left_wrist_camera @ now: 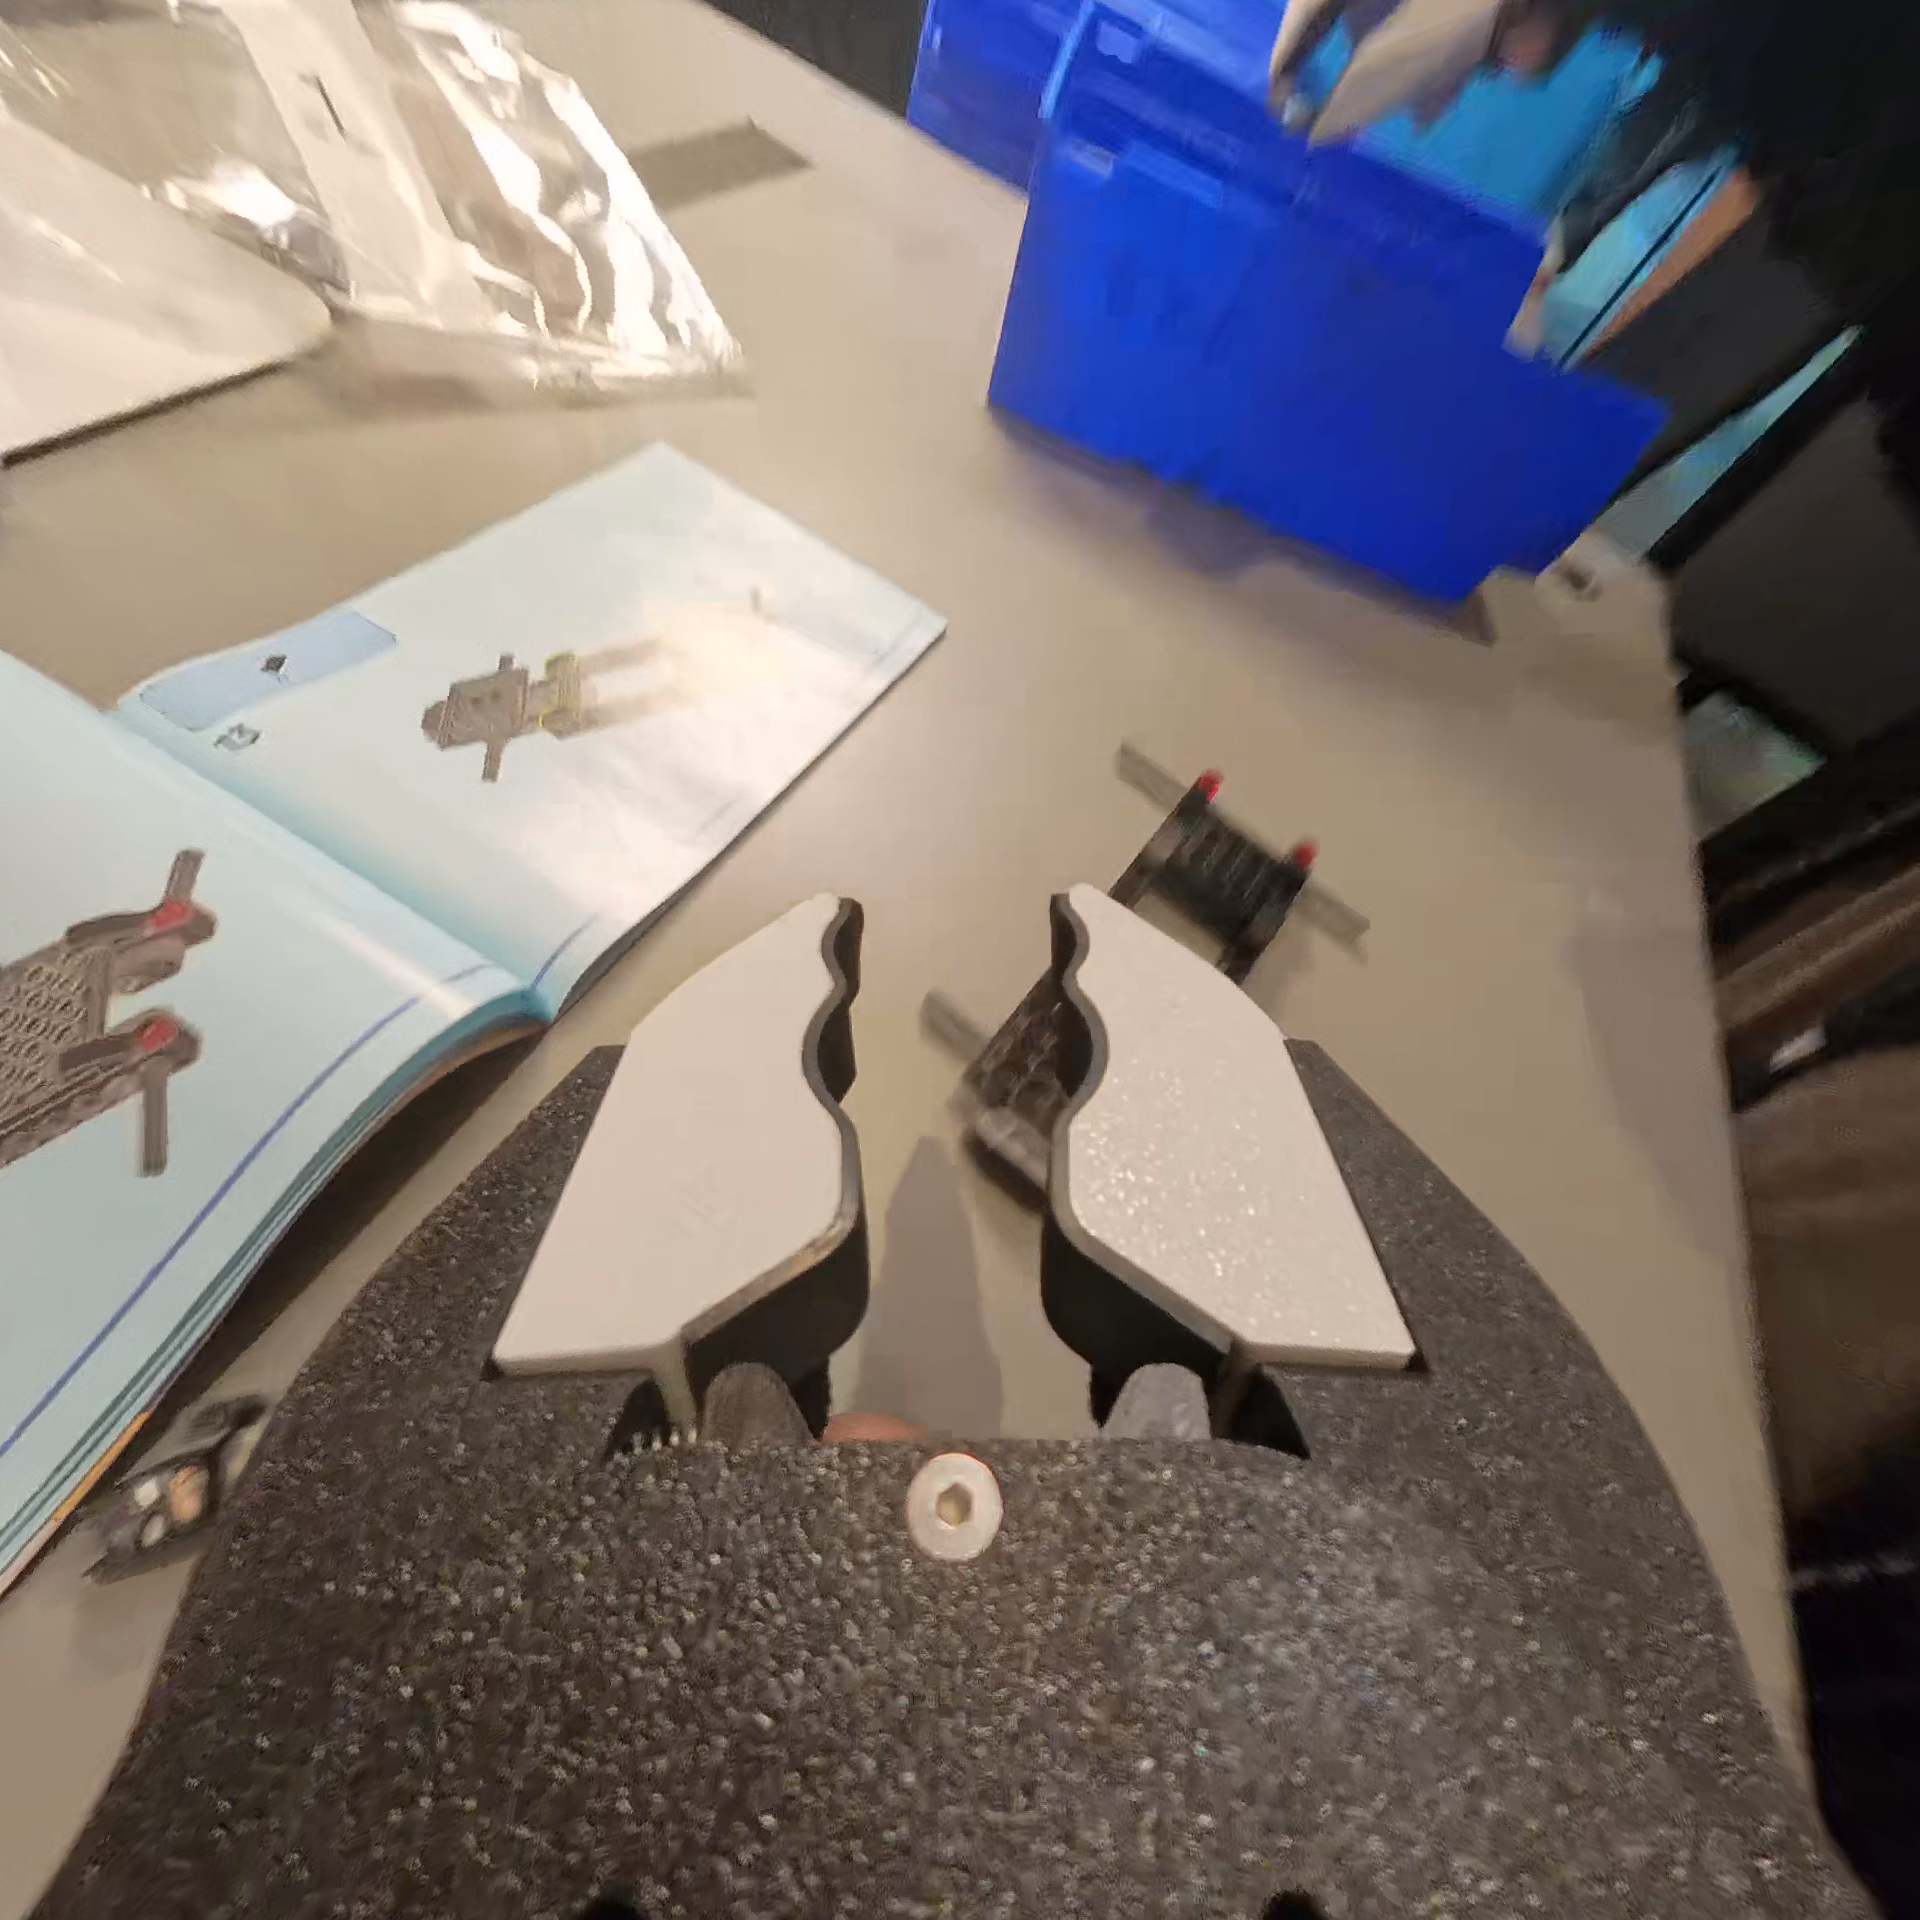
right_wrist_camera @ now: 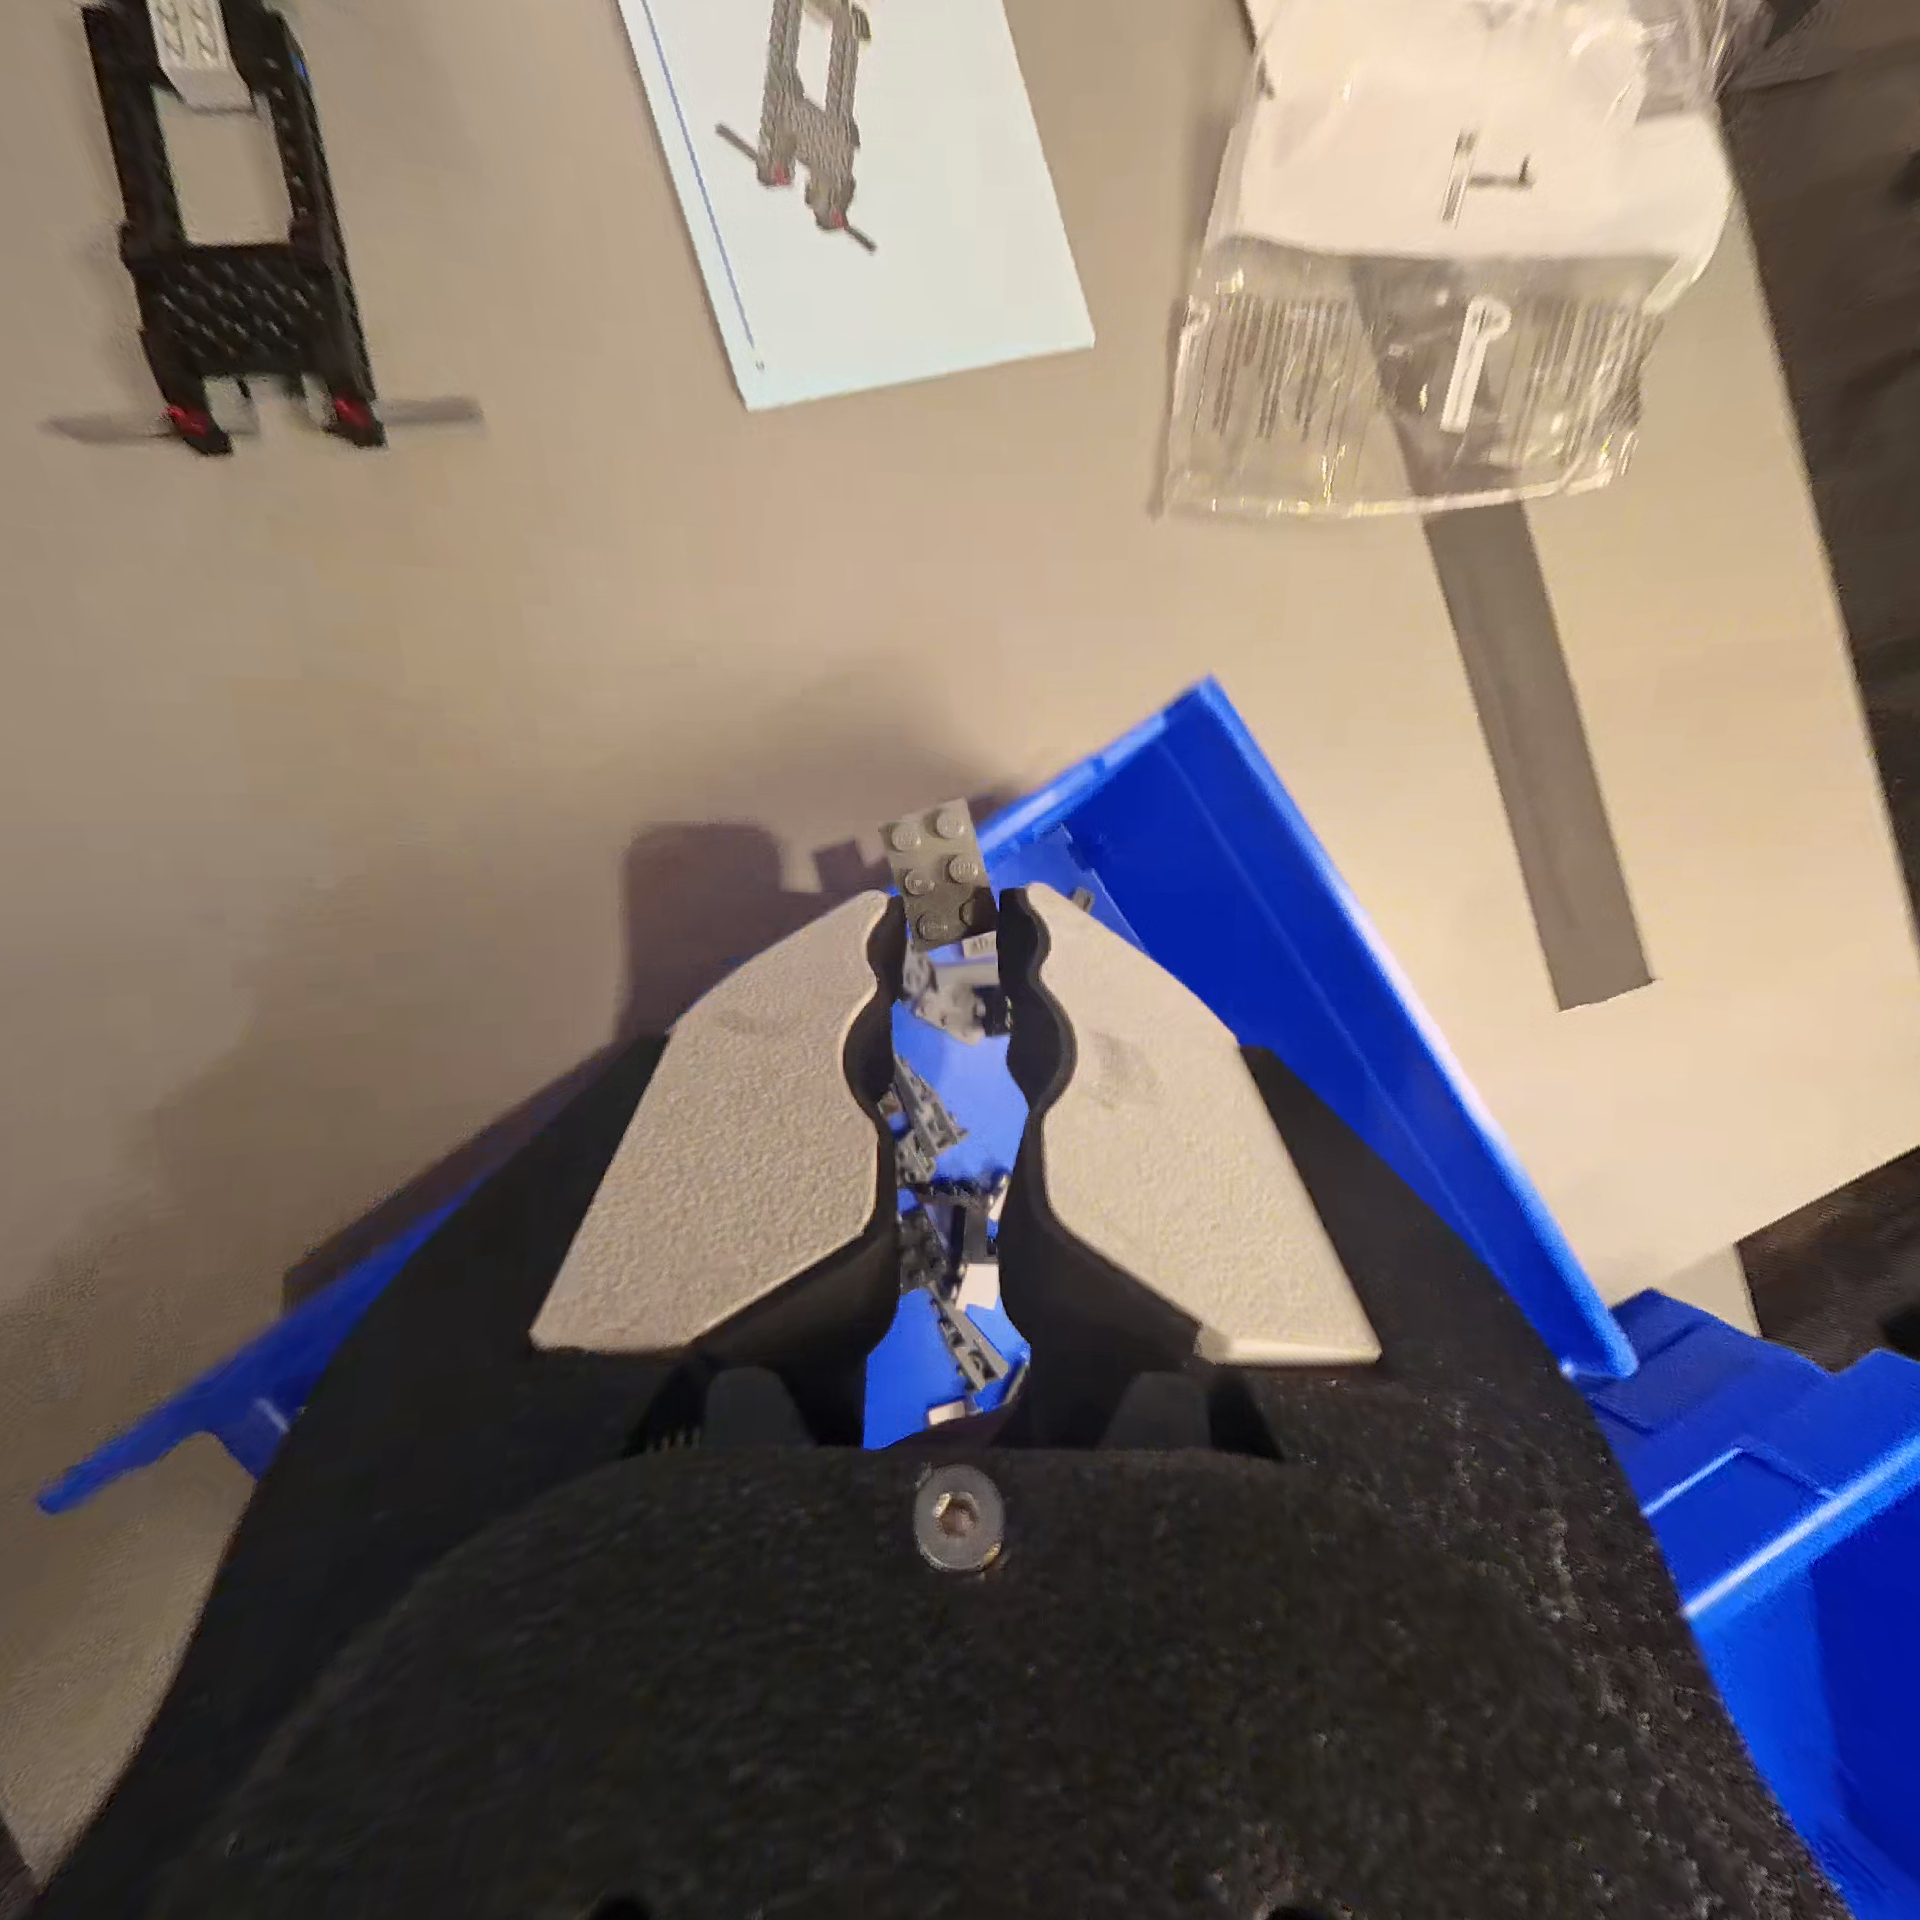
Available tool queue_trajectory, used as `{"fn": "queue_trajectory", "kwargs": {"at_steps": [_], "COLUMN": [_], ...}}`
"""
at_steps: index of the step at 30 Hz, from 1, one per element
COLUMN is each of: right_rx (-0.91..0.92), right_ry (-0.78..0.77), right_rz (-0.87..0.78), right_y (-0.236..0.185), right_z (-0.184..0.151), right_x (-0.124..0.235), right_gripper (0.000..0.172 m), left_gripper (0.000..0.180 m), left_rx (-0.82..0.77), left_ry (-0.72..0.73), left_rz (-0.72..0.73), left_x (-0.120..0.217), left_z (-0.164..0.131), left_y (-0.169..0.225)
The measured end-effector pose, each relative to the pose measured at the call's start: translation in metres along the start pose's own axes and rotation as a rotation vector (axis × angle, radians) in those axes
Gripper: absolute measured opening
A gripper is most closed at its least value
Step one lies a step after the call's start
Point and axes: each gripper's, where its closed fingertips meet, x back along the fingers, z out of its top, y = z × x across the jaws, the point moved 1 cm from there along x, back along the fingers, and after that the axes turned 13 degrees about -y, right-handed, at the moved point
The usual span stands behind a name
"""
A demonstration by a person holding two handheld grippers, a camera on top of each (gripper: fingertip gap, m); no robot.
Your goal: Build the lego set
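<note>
Desk (right_wrist_camera: 468,644): beige top that carries everything I see from both wrist cameras.
Bin (right_wrist_camera: 1299,935): blue plastic, under my right claw – small grey and white pieces lie loose on its floor.
Booklet (left_wrist_camera: 436,790): pale blue pages lying open, printed with pictures of a dark build, left of my left claw.
Bags (right_wrist_camera: 1434,312): clear plastic, crumpled, at the far side of the desk beyond the bin.
Frame (right_wrist_camera: 234,239): black studded build with red tips and a grey axle across one end, flat on the desk.
Left claw (left_wrist_camera: 956,935): released, nothing between the fingers – it sits low over the desk, its right finger overlapping the near end of the black frame in my view.
Right claw (right_wrist_camera: 943,914): clenched on the plate, above the bin's near rim.
Plate (right_wrist_camera: 935,868): small grey studded piece, pinched at its lower end by both fingertips, sticking up past them, tilted.
</note>
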Motion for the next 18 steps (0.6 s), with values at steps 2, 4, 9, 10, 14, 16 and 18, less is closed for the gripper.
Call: {"fn": "queue_trajectory", "kwargs": {"at_steps": [2, 4, 9, 10, 14, 16, 18], "right_rx": [0.011, 0.013, -0.043, -0.039, 0.023, 0.071, 0.083], "right_ry": [-0.002, 0.009, 0.025, 0.051, 0.168, 0.242, 0.276], "right_rz": [-0.034, -0.049, -0.123, -0.127, -0.213, -0.239, -0.254], "right_y": [-0.012, -0.032, -0.094, -0.109, -0.147, -0.156, -0.160], "right_z": [0.024, 0.054, 0.120, 0.132, 0.169, 0.182, 0.188], "right_x": [0.007, 0.005, -0.023, -0.029, -0.054, -0.066, -0.077], "right_gripper": [0.017, 0.017, 0.017, 0.017, 0.017, 0.017, 0.017], "left_gripper": [0.035, 0.034, 0.034, 0.034, 0.034, 0.034, 0.034], "left_rx": [0.045, 0.102, 0.217, 0.241, 0.316, 0.317, 0.308], "left_ry": [0.071, 0.113, 0.129, 0.125, 0.105, 0.083, 0.071], "left_rz": [-0.065, -0.154, -0.387, -0.413, -0.481, -0.463, -0.374], "left_x": [0.002, 0.000, -0.017, -0.021, -0.031, -0.034, -0.037], "left_z": [0.022, 0.041, 0.060, 0.059, 0.048, 0.040, 0.034], "left_y": [0.014, 0.032, 0.073, 0.076, 0.078, 0.075, 0.065]}}
